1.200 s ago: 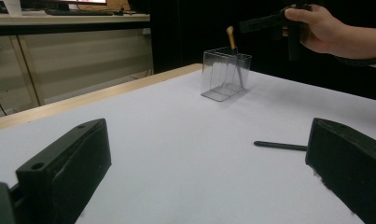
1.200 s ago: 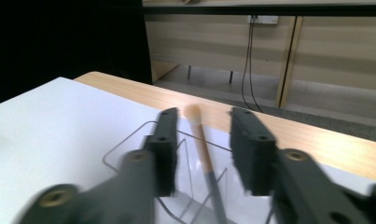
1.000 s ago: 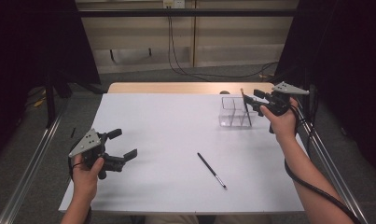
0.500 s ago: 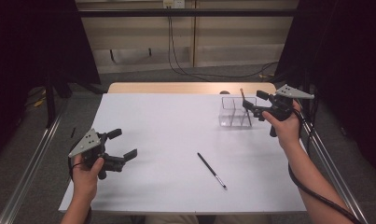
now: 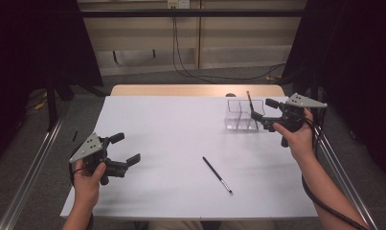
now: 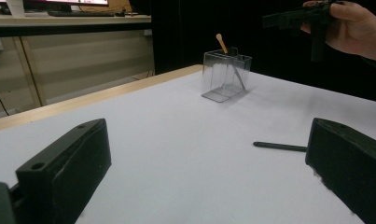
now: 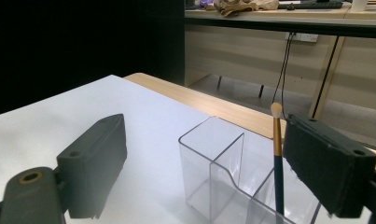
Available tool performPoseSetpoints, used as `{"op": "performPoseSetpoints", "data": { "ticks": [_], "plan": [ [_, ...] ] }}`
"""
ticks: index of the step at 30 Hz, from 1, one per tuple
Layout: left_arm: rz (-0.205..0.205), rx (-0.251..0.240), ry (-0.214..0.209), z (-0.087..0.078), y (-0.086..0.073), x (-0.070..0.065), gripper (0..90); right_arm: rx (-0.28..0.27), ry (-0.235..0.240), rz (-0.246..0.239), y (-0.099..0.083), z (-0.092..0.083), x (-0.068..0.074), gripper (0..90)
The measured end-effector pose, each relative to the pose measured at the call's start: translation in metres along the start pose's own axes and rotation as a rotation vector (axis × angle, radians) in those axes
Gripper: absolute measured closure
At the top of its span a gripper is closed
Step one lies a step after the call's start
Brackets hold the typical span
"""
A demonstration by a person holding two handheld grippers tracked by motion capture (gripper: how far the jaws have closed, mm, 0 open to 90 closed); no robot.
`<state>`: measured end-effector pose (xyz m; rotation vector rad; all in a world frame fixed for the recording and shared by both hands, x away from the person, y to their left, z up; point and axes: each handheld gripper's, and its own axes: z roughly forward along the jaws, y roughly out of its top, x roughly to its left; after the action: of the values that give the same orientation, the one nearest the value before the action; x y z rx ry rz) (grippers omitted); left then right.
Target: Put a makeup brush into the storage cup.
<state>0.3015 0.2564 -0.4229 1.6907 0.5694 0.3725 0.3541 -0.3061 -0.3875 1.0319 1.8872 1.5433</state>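
- No brand, label or readable writing appears on the grippers, the clear organiser or the brushes; the screen strip at the top left of the left gripper view is too cropped to read.
- Right gripper (image 5: 263,109): held at the far right of the white table (image 5: 171,143), just beside the clear organiser (image 5: 243,115). Its jaws have just been opening and now stand released; in the right gripper view (image 7: 202,163) the pads sit apart on either side of the organiser, pressing on nothing.
- Upright brush (image 5: 250,103): stands in the organiser, slightly tilted, its pale tip above the rim. In the right gripper view (image 7: 277,158) its gold ferrule lies just beside the right-hand jaw; whether they touch cannot be told, and its lower end is cut off by the frame edge.
- Organiser, right gripper view (image 7: 213,168): a clear box with inner dividers; its base and right part are cropped, so the compartment count is uncertain there.
- Left gripper (image 5: 123,149): held at the near left of the table, jaws released and wide, nothing between them.
- Second brush (image 5: 217,175): lies flat near the table's middle, well apart from both grippers. In the left gripper view (image 6: 279,146) only its dark handle shows; the rest is hidden behind the right-hand jaw.
- Left gripper view: the organiser (image 6: 225,77) and its brush (image 6: 221,42) appear far off; the other hand (image 6: 353,28) is cut by the frame's top right corner.
- The surroundings at both sides are dark and hard to make out.
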Motion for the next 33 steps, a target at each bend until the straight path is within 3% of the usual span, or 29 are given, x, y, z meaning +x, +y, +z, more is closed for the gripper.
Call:
{"op": "performPoseSetpoints", "data": {
  "ticks": [14,33],
  "plan": [
    [-0.001,-0.004,0.001,-0.001,0.000,0.000,0.0,0.013,0.030,-0.019,-0.011,-0.021,0.009,11.9],
    [-0.008,-0.004,0.010,0.000,0.001,-0.001,0.1,0.013,0.026,-0.012,-0.025,-0.047,0.009,7.9]
  ]
}}
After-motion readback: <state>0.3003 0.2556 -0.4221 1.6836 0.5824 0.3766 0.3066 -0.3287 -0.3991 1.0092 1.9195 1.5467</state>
